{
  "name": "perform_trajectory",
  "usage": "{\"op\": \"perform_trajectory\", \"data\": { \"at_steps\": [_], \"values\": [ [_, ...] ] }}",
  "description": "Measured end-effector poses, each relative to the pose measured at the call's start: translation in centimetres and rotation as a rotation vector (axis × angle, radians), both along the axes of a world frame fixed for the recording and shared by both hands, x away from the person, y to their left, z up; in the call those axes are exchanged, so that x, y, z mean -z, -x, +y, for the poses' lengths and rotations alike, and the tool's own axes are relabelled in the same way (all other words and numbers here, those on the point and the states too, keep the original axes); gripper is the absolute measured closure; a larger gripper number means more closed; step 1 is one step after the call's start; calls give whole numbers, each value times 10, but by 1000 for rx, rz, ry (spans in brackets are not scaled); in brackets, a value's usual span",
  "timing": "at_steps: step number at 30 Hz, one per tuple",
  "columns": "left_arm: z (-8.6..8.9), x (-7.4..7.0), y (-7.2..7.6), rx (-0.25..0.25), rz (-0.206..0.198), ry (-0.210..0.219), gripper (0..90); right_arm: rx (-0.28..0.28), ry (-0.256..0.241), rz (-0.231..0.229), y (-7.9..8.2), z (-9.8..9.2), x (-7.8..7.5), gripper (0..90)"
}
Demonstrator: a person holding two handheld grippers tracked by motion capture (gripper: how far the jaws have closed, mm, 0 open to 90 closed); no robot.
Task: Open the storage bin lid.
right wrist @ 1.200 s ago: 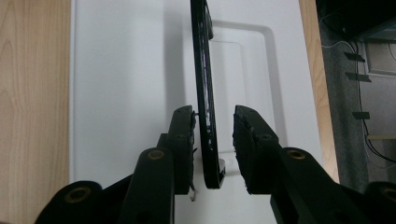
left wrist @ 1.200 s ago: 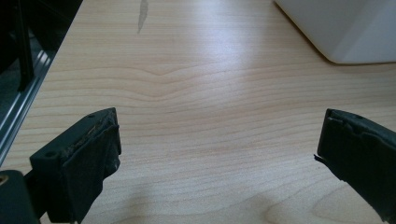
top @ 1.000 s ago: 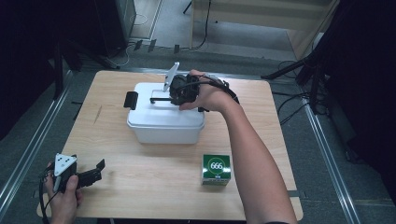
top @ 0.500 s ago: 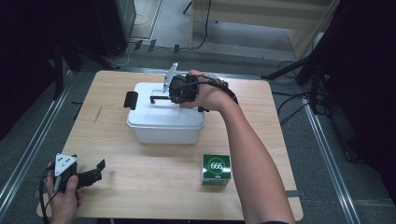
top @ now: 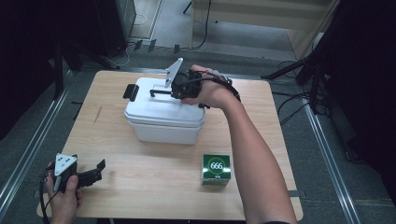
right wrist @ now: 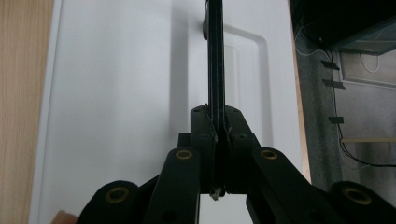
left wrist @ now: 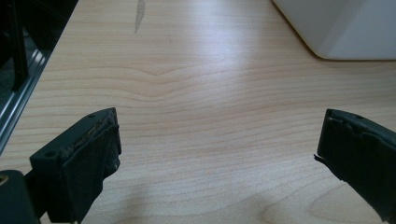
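The right gripper (right wrist: 215, 135) has its fingers clamped on the black handle (right wrist: 215, 56) of the white box (top: 163, 114); the left gripper (top: 95, 170) rests wide open on the desk (top: 149, 177).

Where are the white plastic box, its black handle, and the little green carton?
White plastic lidded box (top: 163, 128), high view, front wall.
Black lid handle (right wrist: 214, 56), right gripper view, mid-bar.
Green-and-white carton marked 666 (top: 216, 169), high view, top face.
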State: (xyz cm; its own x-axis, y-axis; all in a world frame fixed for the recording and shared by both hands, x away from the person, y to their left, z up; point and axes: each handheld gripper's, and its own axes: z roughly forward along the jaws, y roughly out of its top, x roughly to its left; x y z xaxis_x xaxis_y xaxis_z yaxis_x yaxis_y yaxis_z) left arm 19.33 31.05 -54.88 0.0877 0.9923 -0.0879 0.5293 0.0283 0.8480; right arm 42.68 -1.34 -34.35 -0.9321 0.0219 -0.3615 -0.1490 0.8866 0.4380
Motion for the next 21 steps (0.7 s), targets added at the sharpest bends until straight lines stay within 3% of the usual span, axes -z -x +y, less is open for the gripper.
{"op": "perform_trajectory", "data": {
  "at_steps": [6, 21],
  "values": [
    [0, 0, 0, -1, 0, -1, 2, -17, -20, -18, 3, -6, -12, 855],
    [-1, 0, -1, -6, -3, -6, 2, 26, -36, -53, 9, -43, -32, 855]
  ]
}}
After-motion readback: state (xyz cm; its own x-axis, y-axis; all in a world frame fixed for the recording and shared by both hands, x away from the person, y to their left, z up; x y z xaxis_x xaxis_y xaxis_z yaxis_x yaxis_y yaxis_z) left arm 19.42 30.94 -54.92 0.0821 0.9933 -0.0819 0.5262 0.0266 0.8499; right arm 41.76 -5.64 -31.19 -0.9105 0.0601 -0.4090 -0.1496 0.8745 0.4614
